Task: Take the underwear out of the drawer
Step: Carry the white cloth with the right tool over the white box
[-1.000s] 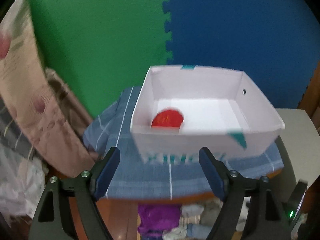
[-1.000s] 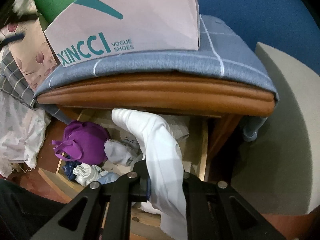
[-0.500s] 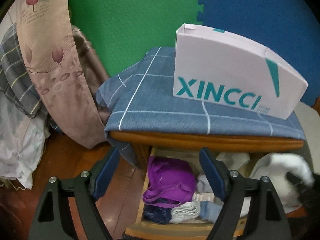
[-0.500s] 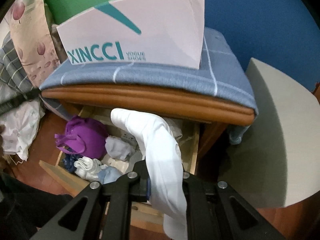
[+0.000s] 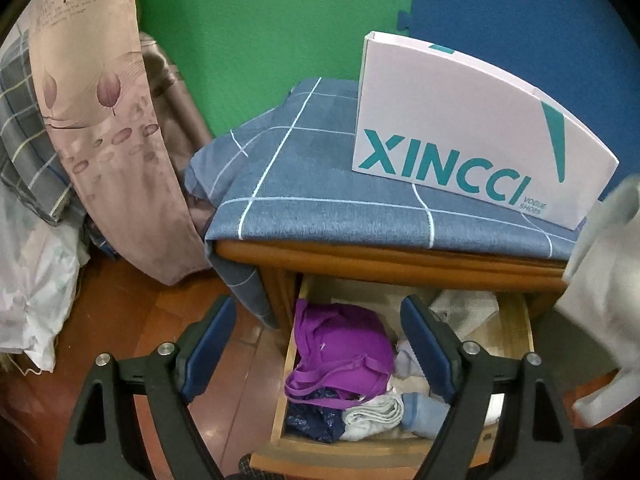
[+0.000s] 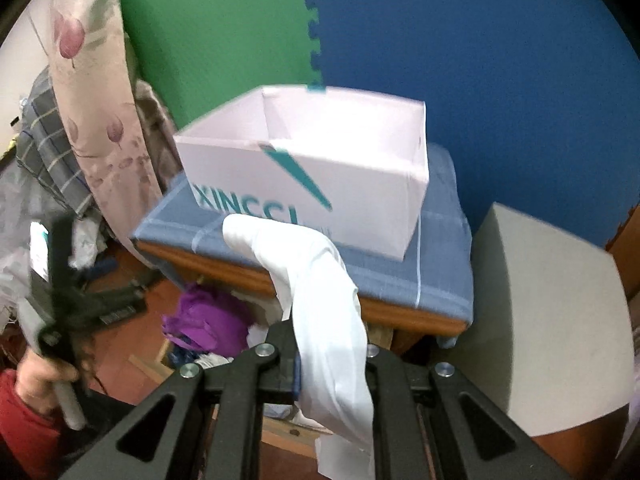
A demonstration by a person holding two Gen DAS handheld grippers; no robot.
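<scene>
Right tongs (image 6: 330,364) pinch white underwear (image 6: 320,300), which hangs in front of the shoe box (image 6: 320,184); its long axis runs up and away from the jaws, arching over at the top toward the box, with a loose tail drooping below the jaws. Left tongs (image 5: 316,344) stand spread with nothing between them, low in front of the open drawer (image 5: 516,328) under the box. In that drawer lie a purple garment (image 5: 340,352), a dark blue patterned piece (image 5: 312,420) and rolled pale items (image 5: 376,412). The box rests on a blue checked cloth (image 5: 320,200) covering the wooden tabletop (image 5: 360,256). Behind the box, green (image 5: 260,40) and blue (image 5: 520,8) foam mats line the wall. Left of the box hang a floral cloth (image 5: 100,120) and plaid fabric (image 5: 28,152); the floor (image 5: 140,308) is reddish wood.
</scene>
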